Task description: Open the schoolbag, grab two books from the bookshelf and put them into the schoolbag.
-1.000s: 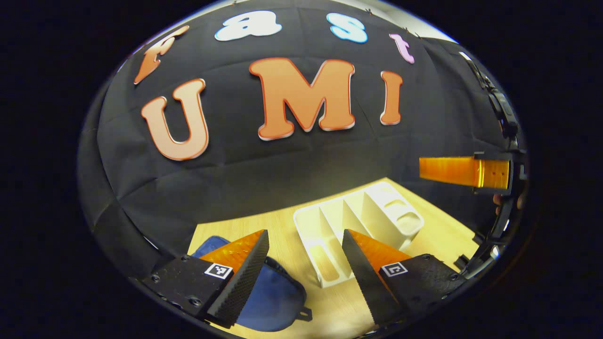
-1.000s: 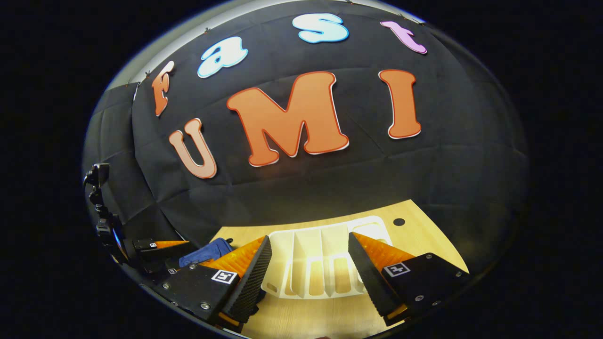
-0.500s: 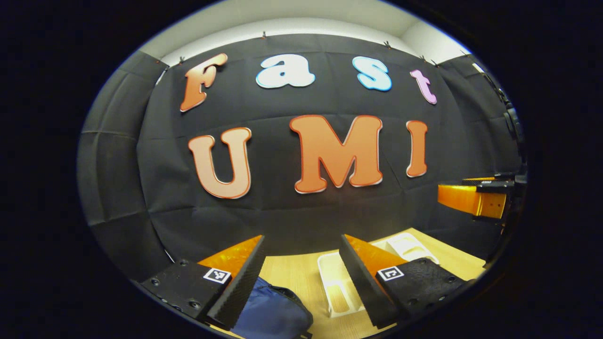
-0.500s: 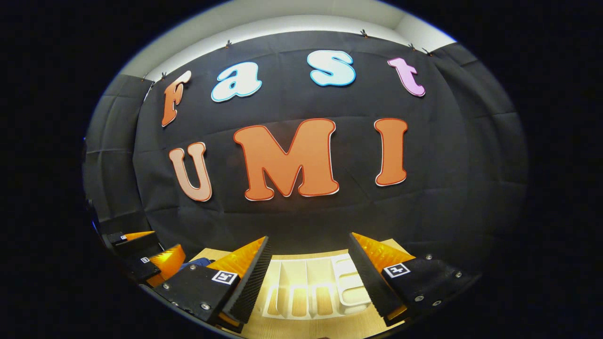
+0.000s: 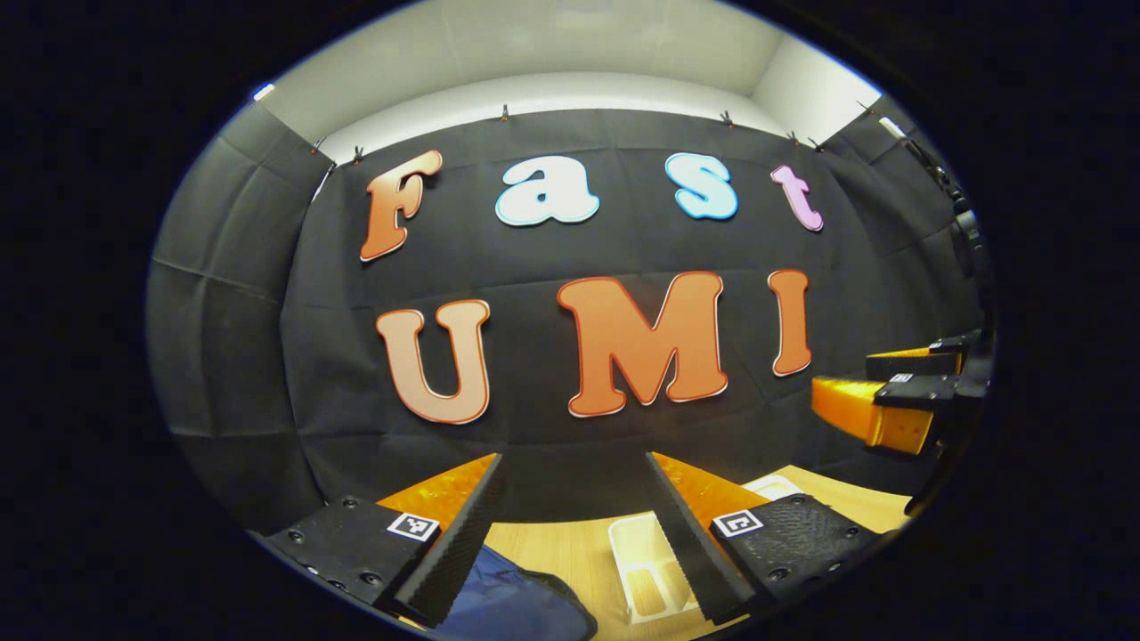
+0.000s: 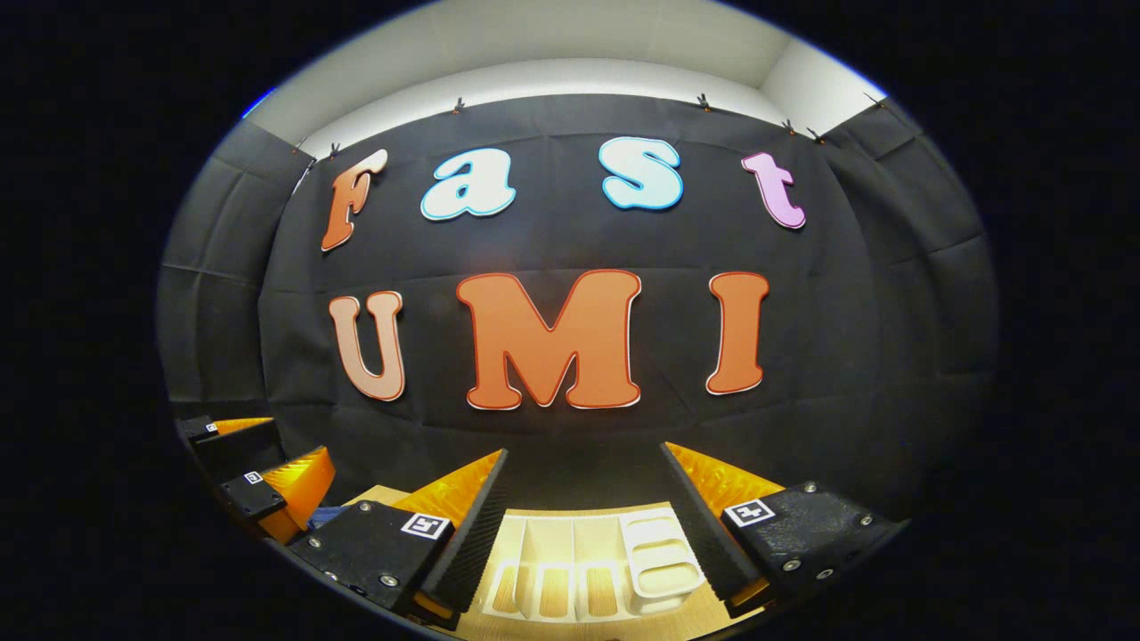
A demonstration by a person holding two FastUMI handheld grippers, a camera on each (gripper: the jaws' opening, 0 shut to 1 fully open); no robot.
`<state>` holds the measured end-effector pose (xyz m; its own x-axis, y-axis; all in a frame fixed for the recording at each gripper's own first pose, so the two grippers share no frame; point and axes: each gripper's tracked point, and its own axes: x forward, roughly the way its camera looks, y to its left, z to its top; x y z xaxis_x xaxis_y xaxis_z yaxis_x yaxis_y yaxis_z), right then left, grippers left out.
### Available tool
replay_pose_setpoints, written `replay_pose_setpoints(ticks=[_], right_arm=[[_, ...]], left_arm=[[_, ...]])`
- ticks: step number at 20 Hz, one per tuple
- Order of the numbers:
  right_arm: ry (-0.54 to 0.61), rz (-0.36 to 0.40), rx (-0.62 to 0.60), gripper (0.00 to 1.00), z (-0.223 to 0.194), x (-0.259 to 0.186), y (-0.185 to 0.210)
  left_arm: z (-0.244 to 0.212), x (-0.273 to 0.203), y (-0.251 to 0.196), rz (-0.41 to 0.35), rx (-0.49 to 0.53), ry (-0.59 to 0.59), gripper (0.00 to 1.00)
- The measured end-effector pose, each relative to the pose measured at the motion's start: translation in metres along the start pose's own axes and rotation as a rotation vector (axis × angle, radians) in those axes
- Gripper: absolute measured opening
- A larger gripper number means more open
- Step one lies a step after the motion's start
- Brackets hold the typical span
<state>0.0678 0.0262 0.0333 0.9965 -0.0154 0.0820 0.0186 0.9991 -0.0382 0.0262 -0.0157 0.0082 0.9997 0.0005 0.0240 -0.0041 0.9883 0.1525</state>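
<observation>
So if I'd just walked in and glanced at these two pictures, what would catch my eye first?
Probably the white bookshelf with its upright dividers, standing on the wooden table low in the right gripper view, framed by the open right gripper. In the left gripper view, the blue schoolbag lies at the bottom edge, under the open left gripper.

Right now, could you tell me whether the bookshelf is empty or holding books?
Empty: the slots of the white bookshelf show bare dividers and no books.

Light wooden table (image 5: 552, 543), blue schoolbag (image 5: 517, 605) at left, white bookshelf (image 6: 579, 570) lying beside it
</observation>
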Motion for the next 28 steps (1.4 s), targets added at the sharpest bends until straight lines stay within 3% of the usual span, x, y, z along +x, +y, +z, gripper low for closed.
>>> replay_pose_setpoints(ticks=[3, 4, 5, 7, 8, 10, 12, 13, 15, 16, 27, 28], right_arm=[[0.026, 0.006, 0.008, 0.96, -0.007, 0.002, 0.003], [0.033, 0.007, 0.009, 0.96, -0.01, 0.003, 0.003], [0.038, 0.007, 0.008, 0.96, -0.012, 0.003, 0.003], [0.041, 0.008, 0.004, 0.96, -0.013, 0.002, 0.004], [0.043, 0.009, 0.002, 0.96, -0.014, 0.002, 0.005], [0.053, 0.01, 0.003, 0.96, -0.018, 0.003, 0.005], [0.062, 0.007, 0.004, 0.96, -0.021, 0.004, 0.005], [0.066, 0.005, 0.004, 0.96, -0.023, 0.003, 0.005], [0.073, 0.002, 0.006, 0.96, -0.024, 0.004, 0.004], [0.076, 0.001, 0.007, 0.96, -0.025, 0.004, 0.004], [0.08, -0.012, -0.007, 0.96, -0.026, 0.005, 0.002], [0.082, -0.011, -0.008, 0.96, -0.027, 0.005, 0.002]], left_arm=[[0.001, 0.003, -0.003, 0.002, 0.018, 0.001, 1.0], [-0.004, 0.002, -0.003, 0.003, 0.015, 0.006, 0.95], [-0.008, 0.002, -0.002, 0.004, 0.007, 0.014, 1.0], [-0.018, 0.001, 0.001, 0.011, -0.004, 0.035, 1.0], [-0.02, 0.001, 0.003, 0.017, -0.008, 0.041, 0.95], [-0.018, 0.002, 0.002, 0.02, -0.01, 0.038, 1.0], [-0.02, 0.003, 0.0, 0.016, -0.007, 0.039, 0.95], [-0.02, 0.002, 0.0, 0.016, -0.006, 0.04, 1.0], [-0.023, 0.004, -0.002, 0.011, -0.005, 0.047, 1.0], [-0.026, 0.004, -0.002, 0.009, -0.005, 0.053, 0.95], [-0.026, 0.004, 0.0, 0.017, -0.015, 0.052, 1.0], [-0.027, 0.005, -0.001, 0.014, -0.019, 0.052, 0.95]])
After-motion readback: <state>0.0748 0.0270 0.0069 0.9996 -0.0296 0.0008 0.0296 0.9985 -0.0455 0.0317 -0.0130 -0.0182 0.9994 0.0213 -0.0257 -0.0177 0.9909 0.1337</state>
